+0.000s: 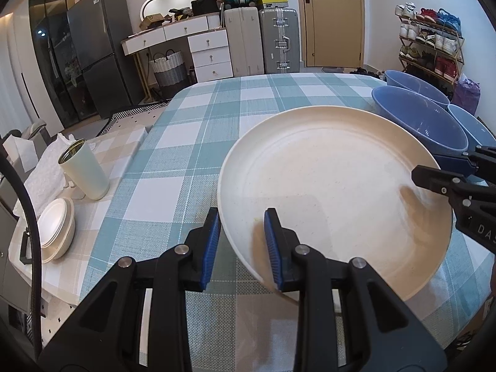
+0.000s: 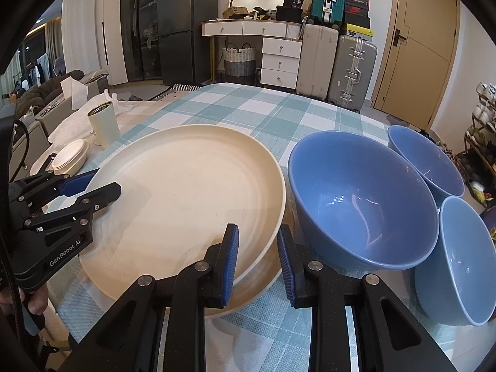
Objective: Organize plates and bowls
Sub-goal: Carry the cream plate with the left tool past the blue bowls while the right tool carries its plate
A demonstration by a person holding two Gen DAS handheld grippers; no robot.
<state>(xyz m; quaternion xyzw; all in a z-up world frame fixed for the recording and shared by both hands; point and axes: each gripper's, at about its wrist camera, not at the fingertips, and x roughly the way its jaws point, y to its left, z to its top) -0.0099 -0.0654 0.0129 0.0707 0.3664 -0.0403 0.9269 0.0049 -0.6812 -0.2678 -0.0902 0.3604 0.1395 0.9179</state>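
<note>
Both grippers are clamping the cream plate [image 1: 334, 192] by opposite edges: the left gripper [image 1: 243, 245] is pinching its near-left rim with jaws almost closed, and the right gripper [image 2: 258, 260] is pinching the rim on the side facing the blue bowls, so the plate is sitting tilted over the checked tablecloth [image 1: 173, 161]. The nearest blue bowl [image 2: 362, 198] is lying just beside the plate, though whether they are touching is hidden by the rim. The third bowl [image 2: 465, 260] is running out of the right wrist view, and the plate's underside is not showing.
</note>
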